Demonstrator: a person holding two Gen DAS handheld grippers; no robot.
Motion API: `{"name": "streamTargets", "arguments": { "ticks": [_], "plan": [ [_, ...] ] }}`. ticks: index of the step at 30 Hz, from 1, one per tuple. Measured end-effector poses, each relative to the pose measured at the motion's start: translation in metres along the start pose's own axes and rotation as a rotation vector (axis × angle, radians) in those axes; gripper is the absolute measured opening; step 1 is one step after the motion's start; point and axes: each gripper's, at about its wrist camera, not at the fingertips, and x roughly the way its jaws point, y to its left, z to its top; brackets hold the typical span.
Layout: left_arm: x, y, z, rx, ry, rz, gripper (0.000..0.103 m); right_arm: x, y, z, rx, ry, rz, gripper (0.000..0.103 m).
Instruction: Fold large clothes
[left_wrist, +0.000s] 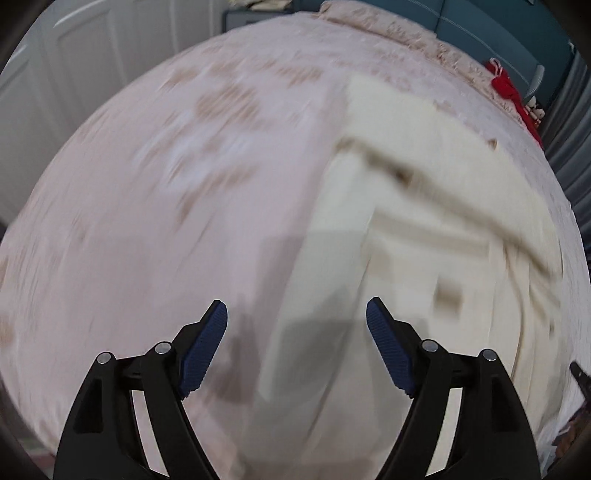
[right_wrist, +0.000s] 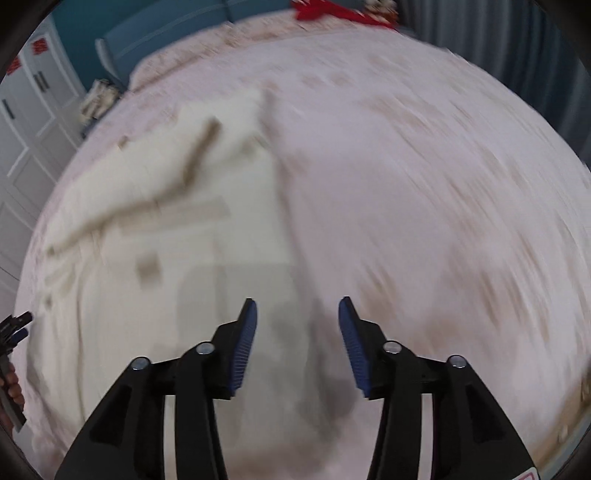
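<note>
the left tool (left_wrist: 296, 314) and right tool (right_wrist: 297, 312) are both hanging with jaws apart, gripping nothing. a cream garment (left_wrist: 424, 221), blurred but seemingly folded, is lying on the pink bed (left_wrist: 166, 184) below.

- Left wrist view: looks steeply down from above the bed (left_wrist: 147, 221); cream garment (left_wrist: 424, 221) lies to the right of centre.
- Right wrist view: same steep downward look; garment (right_wrist: 166, 221) to the left.
- Shared: garment, pink bedspread, red item (left_wrist: 506, 88) at the far edge. Both blurred.
</note>
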Motion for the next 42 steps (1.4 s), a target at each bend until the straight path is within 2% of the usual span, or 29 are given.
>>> {"name": "streamTargets", "arguments": {
  "ticks": [2,5,7,11,13,15,16,18,20,21,22,24,25,29,35,42],
  "plan": [
    [-0.008,0.016,-0.025,-0.039,0.018,-0.006,0.076,-0.006,-0.015,-0.023,0.031,0.016,-0.007,0.051],
    [-0.012,0.034,-0.046,-0.109,0.038,-0.037,0.076,-0.010,-0.026,-0.041,0.101,0.017,0.054,0.055],
    [-0.012,0.041,-0.053,-0.156,0.045,-0.077,0.076,-0.006,-0.028,-0.043,0.139,0.019,0.090,0.058],
    [-0.014,0.038,-0.056,-0.187,0.036,-0.136,0.076,0.010,-0.027,-0.035,0.226,0.037,0.159,0.060],
    [-0.010,0.035,-0.056,-0.227,0.060,-0.188,0.076,0.015,-0.025,-0.032,0.283,0.041,0.211,0.061],
    [-0.006,0.031,-0.058,-0.241,0.085,-0.210,0.075,0.018,-0.022,-0.031,0.316,0.041,0.238,0.061],
    [-0.007,0.028,-0.057,-0.238,0.086,-0.202,0.073,0.020,-0.019,-0.030,0.321,0.043,0.247,0.061],
    [-0.008,0.018,-0.057,-0.204,0.101,-0.207,0.061,0.021,-0.014,-0.028,0.318,0.047,0.262,0.058],
    [-0.009,0.012,-0.056,-0.178,0.111,-0.190,0.048,0.023,-0.007,-0.027,0.308,0.060,0.271,0.045],
    [-0.011,0.009,-0.057,-0.157,0.115,-0.188,0.042,0.023,-0.003,-0.026,0.297,0.067,0.267,0.032],
    [-0.013,0.006,-0.057,-0.143,0.116,-0.188,0.031,0.023,-0.001,-0.027,0.288,0.065,0.261,0.019],
    [-0.020,0.004,-0.057,-0.136,0.104,-0.186,0.020,0.017,0.003,-0.026,0.264,0.046,0.270,0.009],
    [-0.022,0.004,-0.055,-0.128,0.094,-0.175,0.010,0.012,0.007,-0.026,0.245,0.032,0.262,0.007],
    [-0.044,0.006,-0.058,-0.100,0.047,-0.191,0.005,-0.010,0.012,-0.026,0.171,-0.012,0.243,0.005],
    [-0.090,0.008,-0.073,-0.049,-0.010,-0.222,0.004,-0.055,0.012,-0.037,0.042,-0.023,0.235,0.004],
    [-0.129,0.018,-0.120,0.000,0.032,-0.216,0.004,-0.088,0.006,-0.083,-0.160,0.057,0.150,0.004]
  ]
}}
